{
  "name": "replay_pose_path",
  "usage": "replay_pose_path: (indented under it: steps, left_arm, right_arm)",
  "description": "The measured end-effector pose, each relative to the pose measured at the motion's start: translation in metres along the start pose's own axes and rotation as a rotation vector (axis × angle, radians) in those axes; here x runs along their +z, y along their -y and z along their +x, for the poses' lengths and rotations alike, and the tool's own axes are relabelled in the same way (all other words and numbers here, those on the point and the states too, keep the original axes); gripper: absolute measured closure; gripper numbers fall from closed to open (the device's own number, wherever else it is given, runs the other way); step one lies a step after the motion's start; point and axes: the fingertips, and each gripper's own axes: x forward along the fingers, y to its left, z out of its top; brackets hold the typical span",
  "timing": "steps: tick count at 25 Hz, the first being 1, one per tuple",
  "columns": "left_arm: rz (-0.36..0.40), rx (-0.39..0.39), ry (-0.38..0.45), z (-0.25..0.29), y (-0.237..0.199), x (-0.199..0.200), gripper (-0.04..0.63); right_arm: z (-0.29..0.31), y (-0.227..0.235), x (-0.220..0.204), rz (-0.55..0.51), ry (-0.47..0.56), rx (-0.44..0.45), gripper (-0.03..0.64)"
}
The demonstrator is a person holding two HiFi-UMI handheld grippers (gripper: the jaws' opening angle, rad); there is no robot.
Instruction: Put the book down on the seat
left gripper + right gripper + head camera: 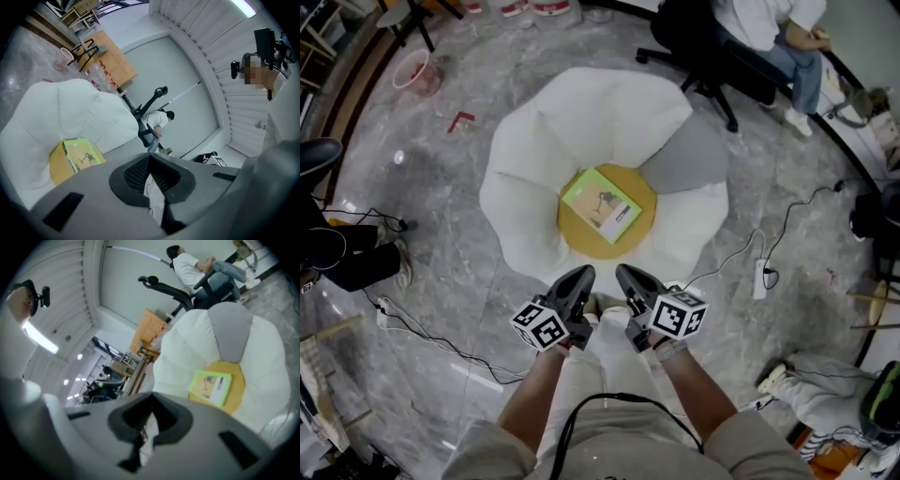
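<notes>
A green book (601,204) lies flat on the yellow round middle (609,247) of a flower-shaped seat with white petals (534,141) and one grey petal (689,155). The book (83,154) is seen at lower left in the left gripper view, and the book (211,386) at right in the right gripper view. My left gripper (579,277) and right gripper (628,277) hover side by side just short of the seat's near edge, both shut and holding nothing. Neither touches the book.
A person sits in a black office chair (712,66) behind the seat. A power strip with cables (760,277) lies on the marble floor at right. A pink bucket (414,70) and a red angle piece (461,119) are at far left. Another person's legs (356,262) are at the left edge.
</notes>
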Motion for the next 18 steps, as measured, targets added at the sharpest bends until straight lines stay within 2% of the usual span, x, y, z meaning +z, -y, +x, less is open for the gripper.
replay_pose_path:
  steps: [7,18]
  left_arm:
    - [0.045,-0.021,-0.030,-0.004,0.020,0.014,0.574]
    - [0.111,-0.047,0.002,-0.018,0.050,0.054,0.574]
  right_arm:
    - [-0.010,-0.023,0.012,-0.015,-0.001,0.012,0.601]
    - [-0.022,-0.064,0.029,-0.102,-0.026,0.039,0.603]
